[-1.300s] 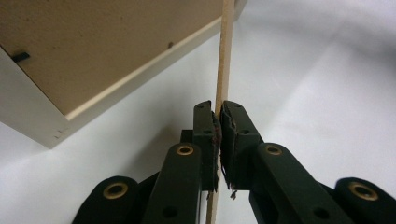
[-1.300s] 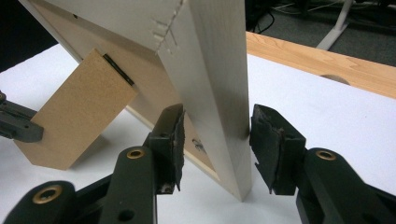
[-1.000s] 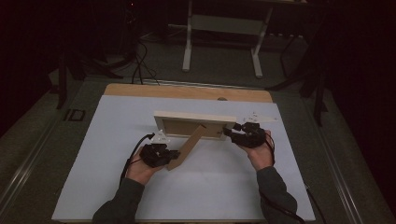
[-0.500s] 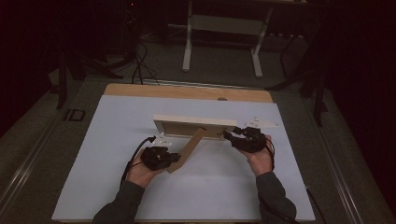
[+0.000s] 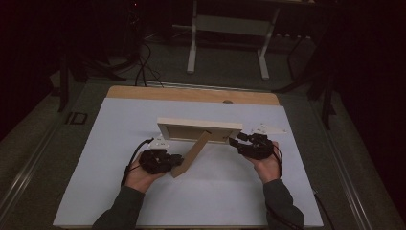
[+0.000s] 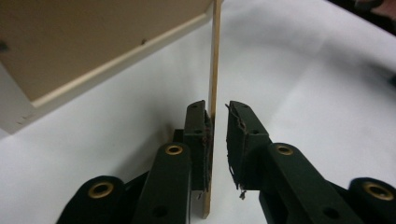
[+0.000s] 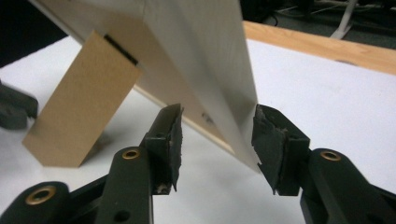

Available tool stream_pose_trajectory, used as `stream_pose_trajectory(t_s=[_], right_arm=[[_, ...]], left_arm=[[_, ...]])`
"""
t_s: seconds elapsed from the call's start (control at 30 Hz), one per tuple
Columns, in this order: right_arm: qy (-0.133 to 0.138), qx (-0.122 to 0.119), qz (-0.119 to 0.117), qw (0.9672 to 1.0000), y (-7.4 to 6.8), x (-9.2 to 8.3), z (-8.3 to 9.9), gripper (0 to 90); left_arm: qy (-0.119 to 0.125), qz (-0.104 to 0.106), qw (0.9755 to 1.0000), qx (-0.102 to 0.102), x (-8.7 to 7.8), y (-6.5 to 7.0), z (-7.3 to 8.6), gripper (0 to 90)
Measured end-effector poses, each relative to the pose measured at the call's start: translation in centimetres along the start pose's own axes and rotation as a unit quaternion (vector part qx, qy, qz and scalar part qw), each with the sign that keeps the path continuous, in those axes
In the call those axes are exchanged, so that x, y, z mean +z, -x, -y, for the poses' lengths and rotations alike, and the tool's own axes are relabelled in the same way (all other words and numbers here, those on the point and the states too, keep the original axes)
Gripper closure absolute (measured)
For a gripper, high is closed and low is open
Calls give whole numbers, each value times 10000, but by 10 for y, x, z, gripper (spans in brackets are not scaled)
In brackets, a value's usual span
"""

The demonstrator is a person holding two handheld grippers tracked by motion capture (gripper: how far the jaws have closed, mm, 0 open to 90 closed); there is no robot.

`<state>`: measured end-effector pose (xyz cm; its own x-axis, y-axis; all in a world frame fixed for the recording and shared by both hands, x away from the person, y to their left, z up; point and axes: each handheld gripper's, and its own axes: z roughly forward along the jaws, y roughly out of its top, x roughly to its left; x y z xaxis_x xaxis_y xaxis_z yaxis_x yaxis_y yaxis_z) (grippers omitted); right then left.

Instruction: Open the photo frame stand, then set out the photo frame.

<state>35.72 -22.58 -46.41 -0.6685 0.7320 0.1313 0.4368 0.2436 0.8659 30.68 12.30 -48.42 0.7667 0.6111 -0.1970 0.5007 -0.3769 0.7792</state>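
High view has the picture frame [image 5: 199, 131] standing on edge near the middle of the white worktop [image 5: 119, 124], its back toward me, with its brown easel leg [image 5: 192, 154] swung out toward the near side and its foot resting on the worktop. My left tool [image 5: 176, 160] sits at the foot of that leg; my right tool [image 5: 234, 141] is at the frame's right end.

Left gripper view shows the thin leg [image 6: 215, 70] edge-on between my jaws. The jaws have just been opening: the leg lies against the left pad, and a gap shows to the right pad [image 6: 238, 135], so I count this tool as released, with the leg merely between the jaws. Right gripper view shows my jaws spread around the frame's [image 7: 205, 60] lower right corner; the right pad [image 7: 268, 144] is close against the pale wood, the left one stands off, and I cannot tell if it is really clamped.

I judge the frame light and rigid in its wooden border, but top-heavy on edge and ready to tip. The front may carry glass, so it wants gentle setting down. The leg looks like thin board on a hinge: stiff along its length, easy to bend or tear at the hinge. I would hold it flat-face near the foot, and take the frame by its border corner.
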Motion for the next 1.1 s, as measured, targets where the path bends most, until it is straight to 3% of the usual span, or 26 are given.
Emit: stream_pose_trajectory(t_s=[0.2,0.33,0.43,0.47,0.5,0.6,0.73,0.87,0.97,1.0,1.1], right_arm=[[-56,32,-53,10000,3,-2,4,517],[-66,15,-87,9999,4,-5,4,516],[-99,28,-94,9999,5,-7,6,516],[-124,33,-94,9999,7,-7,6,517],[-124,33,-94,9999,7,-7,6,517],[-177,32,-99,9998,10,-8,7,547],[-265,57,-42,9996,14,-10,8,583],[-323,196,154,9992,19,-12,9,629],[-271,303,331,9986,23,-14,8,656],[-181,373,417,9983,25,-15,5,686],[-69,393,467,9981,26,-17,2,715]], left_arm=[[316,-145,9994,-6,-19,1,-5,750],[500,-450,9977,90,-30,2,-8,742],[633,-693,9954,169,-36,6,-10,737],[743,-853,9934,201,-39,8,-12,723],[743,-853,9934,201,-39,8,-12,719],[891,-1047,9905,93,-43,9,-13,717],[955,-1135,9889,-32,-46,8,-16,717],[1042,-1252,9865,-156,-48,6,-21,718],[1120,-1286,9850,-243,-46,5,-24,728],[1185,-1347,9833,-312,-43,3,-27,748],[1237,-1383,9819,-372,-41,2,-30,772]])
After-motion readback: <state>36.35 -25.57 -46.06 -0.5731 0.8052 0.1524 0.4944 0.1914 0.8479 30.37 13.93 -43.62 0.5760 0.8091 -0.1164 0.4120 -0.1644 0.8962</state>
